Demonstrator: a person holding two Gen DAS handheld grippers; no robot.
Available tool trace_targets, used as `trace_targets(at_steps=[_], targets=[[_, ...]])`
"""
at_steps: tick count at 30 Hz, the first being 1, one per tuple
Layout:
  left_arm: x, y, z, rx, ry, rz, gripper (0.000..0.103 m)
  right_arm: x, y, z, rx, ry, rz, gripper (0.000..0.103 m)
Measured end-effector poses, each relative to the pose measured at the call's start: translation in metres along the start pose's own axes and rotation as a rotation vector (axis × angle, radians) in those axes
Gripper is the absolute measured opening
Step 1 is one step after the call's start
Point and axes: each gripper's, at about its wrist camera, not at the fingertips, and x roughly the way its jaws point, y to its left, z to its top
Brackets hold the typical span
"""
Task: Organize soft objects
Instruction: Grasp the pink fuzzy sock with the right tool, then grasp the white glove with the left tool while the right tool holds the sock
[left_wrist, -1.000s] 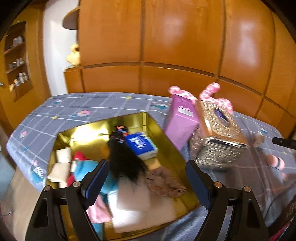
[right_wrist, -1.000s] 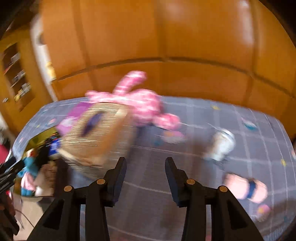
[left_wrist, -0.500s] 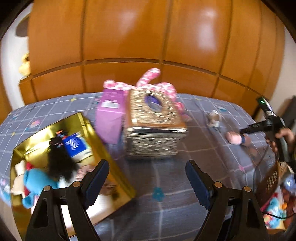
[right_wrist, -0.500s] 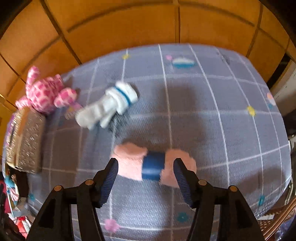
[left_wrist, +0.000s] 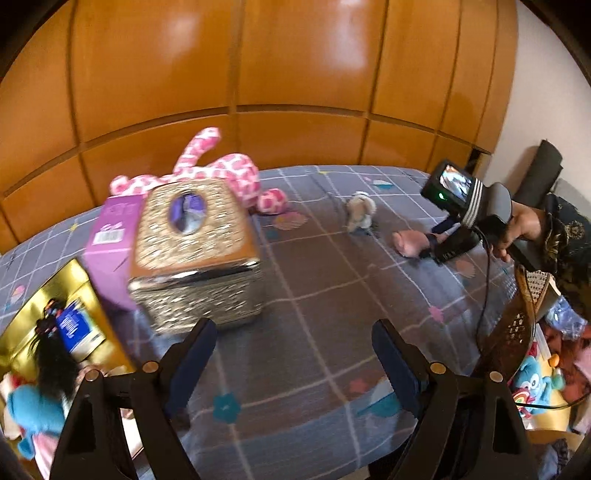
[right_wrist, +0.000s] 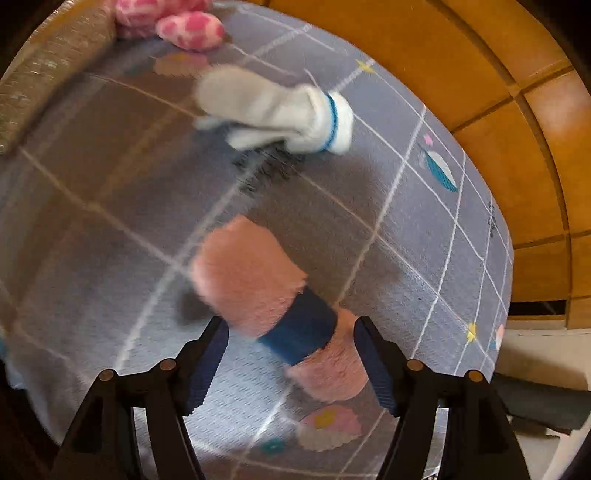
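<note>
Right gripper (right_wrist: 291, 354) fingers spread wide, straddling the pink sock roll (right_wrist: 273, 299) at its blue band; left gripper (left_wrist: 291, 354) fingers spread, holding nothing.

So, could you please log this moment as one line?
right gripper: open, straddling pink roll | left gripper: open, empty | white sock: on bedspread

left wrist: high, wide over bed (left_wrist: 314, 266) | right wrist: close, steeply down | shared: pink roll (right_wrist: 258, 288)
</note>
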Motion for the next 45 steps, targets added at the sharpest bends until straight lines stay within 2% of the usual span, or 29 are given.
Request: trace_targets(at_steps=[1,2,4,7,9,12,15,17,20,23,26,33,39,42,43,44,45], targets=[[0.004,-0.004,0.004,0.005,0.002,-0.005,0.087,0.003,-0.004,0.001,0.020,0.006,0.004,0.056],[0.006,-0.008,0.005,0.010,0.004,-0.009,0.087,0.003,-0.010,0.002,0.040,0.009,0.007,0.050],[0.014,-0.016,0.012,0.021,0.009,-0.010,0.086,-0.008,-0.021,0.000,0.088,-0.059,0.025,0.046],[0.032,-0.024,0.027,0.008,0.022,-0.009,0.086,-0.025,-0.047,-0.008,0.225,-0.133,0.058,0.046],[0.046,-0.032,0.039,-0.003,0.026,0.004,0.086,-0.029,-0.071,-0.014,0.378,-0.159,0.085,0.046],[0.070,-0.044,0.056,0.002,0.034,0.018,0.086,-0.024,-0.101,-0.024,0.639,-0.191,0.180,0.046],[0.092,-0.058,0.070,0.030,0.038,0.018,0.086,-0.017,-0.113,-0.030,0.800,-0.201,0.223,0.046],[0.105,-0.066,0.078,0.052,0.040,0.022,0.085,-0.012,-0.112,-0.030,0.852,-0.200,0.251,0.046],[0.129,-0.080,0.091,0.086,0.049,0.012,0.077,0.005,-0.113,-0.035,0.933,-0.195,0.335,0.046],[0.153,-0.090,0.104,0.108,0.063,-0.003,0.071,0.003,-0.116,-0.038,0.964,-0.223,0.323,0.046],[0.176,-0.098,0.119,0.116,0.076,0.003,0.071,0.007,-0.115,-0.036,0.958,-0.192,0.347,0.047],[0.231,-0.113,0.149,0.178,0.107,0.038,0.071,0.012,-0.116,-0.029,0.936,-0.181,0.326,0.048],[0.276,-0.130,0.157,0.264,0.141,0.046,0.071,0.011,-0.114,-0.029,0.922,-0.178,0.325,0.048],[0.303,-0.131,0.156,0.261,0.191,0.047,0.070,0.013,-0.114,-0.027,0.913,-0.175,0.322,0.048],[0.313,-0.129,0.154,0.245,0.221,0.040,0.052,0.013,-0.114,-0.026,0.909,-0.174,0.320,0.048],[0.318,-0.128,0.151,0.229,0.245,0.026,0.042,0.014,-0.114,-0.026,0.907,-0.173,0.320,0.048],[0.315,-0.127,0.151,0.211,0.220,0.026,0.040,0.014,-0.114,-0.025,0.905,-0.172,0.319,0.048]])
